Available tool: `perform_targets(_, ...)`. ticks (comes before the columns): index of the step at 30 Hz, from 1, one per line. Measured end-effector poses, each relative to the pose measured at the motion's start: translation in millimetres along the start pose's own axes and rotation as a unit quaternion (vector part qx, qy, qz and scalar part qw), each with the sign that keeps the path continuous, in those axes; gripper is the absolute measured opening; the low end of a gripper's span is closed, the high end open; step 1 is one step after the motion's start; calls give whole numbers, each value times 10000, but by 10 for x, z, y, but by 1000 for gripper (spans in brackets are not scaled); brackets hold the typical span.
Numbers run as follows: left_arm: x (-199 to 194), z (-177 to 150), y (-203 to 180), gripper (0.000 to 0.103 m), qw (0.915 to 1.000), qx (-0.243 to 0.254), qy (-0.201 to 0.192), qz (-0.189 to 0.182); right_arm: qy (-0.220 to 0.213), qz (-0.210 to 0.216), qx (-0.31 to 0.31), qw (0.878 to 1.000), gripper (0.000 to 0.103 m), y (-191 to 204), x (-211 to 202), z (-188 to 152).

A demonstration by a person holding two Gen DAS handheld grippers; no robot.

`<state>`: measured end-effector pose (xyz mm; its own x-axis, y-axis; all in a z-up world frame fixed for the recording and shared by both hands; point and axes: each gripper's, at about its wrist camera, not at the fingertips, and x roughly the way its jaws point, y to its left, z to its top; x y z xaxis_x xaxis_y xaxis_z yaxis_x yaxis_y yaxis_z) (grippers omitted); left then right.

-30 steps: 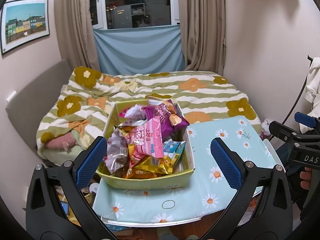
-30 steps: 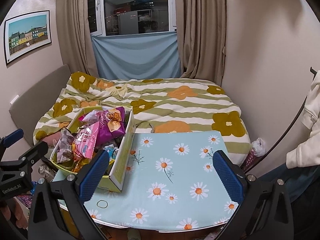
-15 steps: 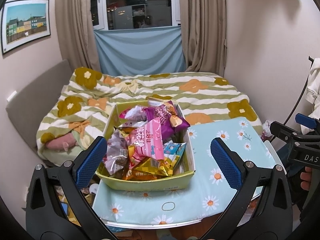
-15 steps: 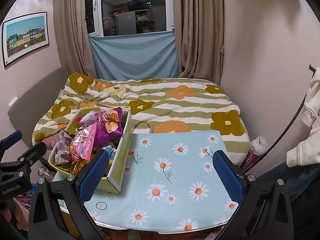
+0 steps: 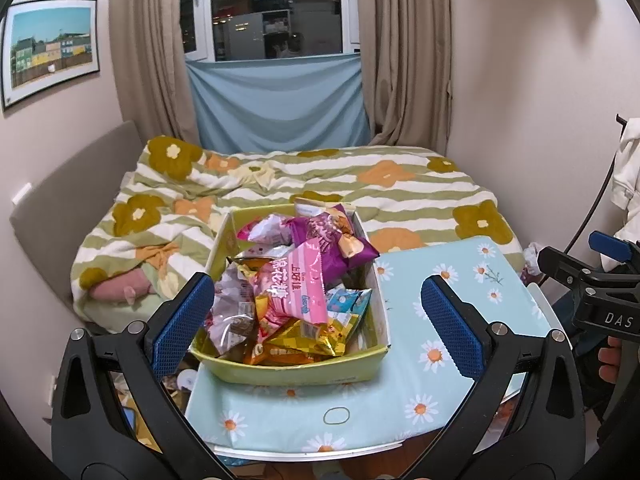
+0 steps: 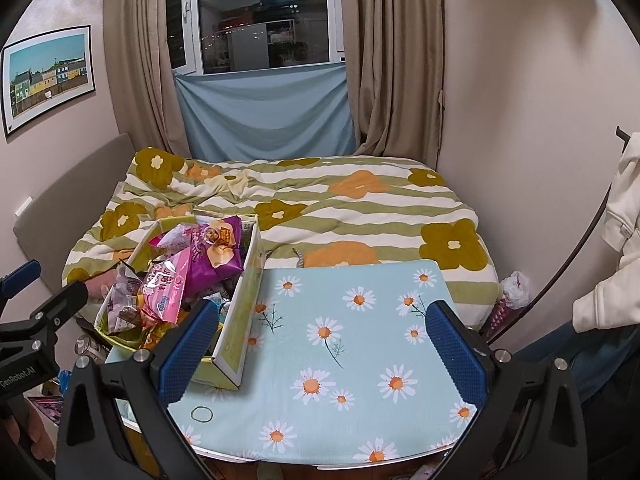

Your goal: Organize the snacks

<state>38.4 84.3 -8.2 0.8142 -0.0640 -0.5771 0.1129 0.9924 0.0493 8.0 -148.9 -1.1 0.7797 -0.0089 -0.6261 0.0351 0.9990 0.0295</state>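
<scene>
Green-striped, flower-printed bed [image 6: 360,208] behind a pale blue daisy-patterned table [image 6: 360,344]. Open yellow-green cardboard box [image 5: 296,368] heaped with bright foil and plastic snack packets [image 5: 296,284], sitting on the table's left end. Left gripper [image 5: 318,324] and right gripper [image 6: 320,344] above the near edge, jaws spread wide, holding nothing.

Floral bed [image 6: 304,208] beneath curtained window [image 6: 260,20].

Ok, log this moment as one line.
left gripper: open, empty, above snack box | right gripper: open, empty, over daisy tablecloth | pink snack bag: atop pile | phase: pre-grasp
</scene>
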Motion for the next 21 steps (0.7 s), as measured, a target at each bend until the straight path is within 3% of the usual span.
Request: perform_targets(21,55,5,-65,103,9999,45,-53,105,-15,-19,51,10000,103,-9,23,-1)
